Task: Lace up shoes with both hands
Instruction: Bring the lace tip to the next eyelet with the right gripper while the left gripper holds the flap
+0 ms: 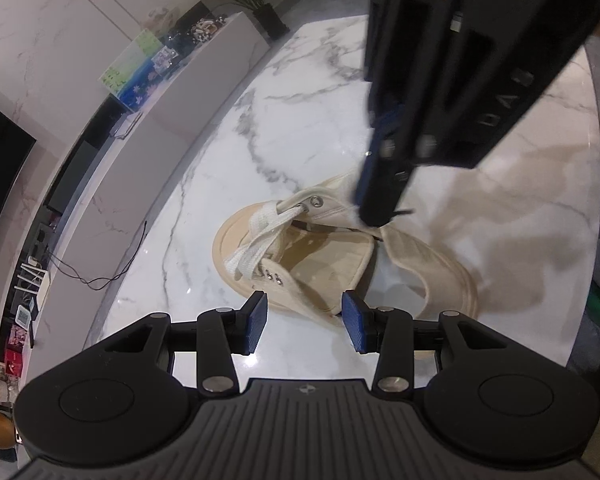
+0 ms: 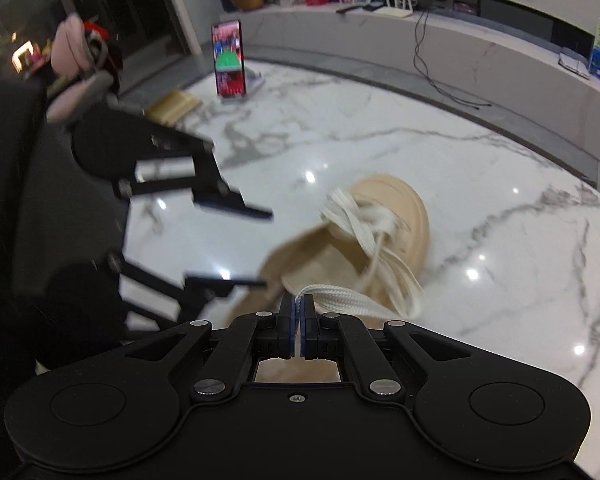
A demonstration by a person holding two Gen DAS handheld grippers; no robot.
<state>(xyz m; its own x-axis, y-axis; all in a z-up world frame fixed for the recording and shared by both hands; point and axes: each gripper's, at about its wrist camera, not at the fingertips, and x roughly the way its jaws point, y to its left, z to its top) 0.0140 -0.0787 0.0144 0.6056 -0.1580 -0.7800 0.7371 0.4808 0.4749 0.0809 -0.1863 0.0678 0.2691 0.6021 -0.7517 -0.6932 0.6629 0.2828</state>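
Note:
A cream canvas shoe (image 1: 416, 264) lies on the white marble table (image 1: 300, 120), its tongue open and a white flat lace (image 1: 256, 240) crossed near the toe. My left gripper (image 1: 304, 322) is open and empty, just in front of the shoe's near side. My right gripper (image 2: 298, 320) is shut on the white lace (image 2: 340, 298) above the shoe (image 2: 404, 216). In the left wrist view the right gripper (image 1: 376, 216) comes down onto the shoe's far eyelet edge. In the right wrist view the left gripper (image 2: 256, 246) is open beside the shoe.
A phone (image 2: 229, 58) stands upright at the table's far side, with a tan box (image 2: 174, 106) next to it. A long white counter (image 1: 188, 80) with cables and small items runs beyond the table edge.

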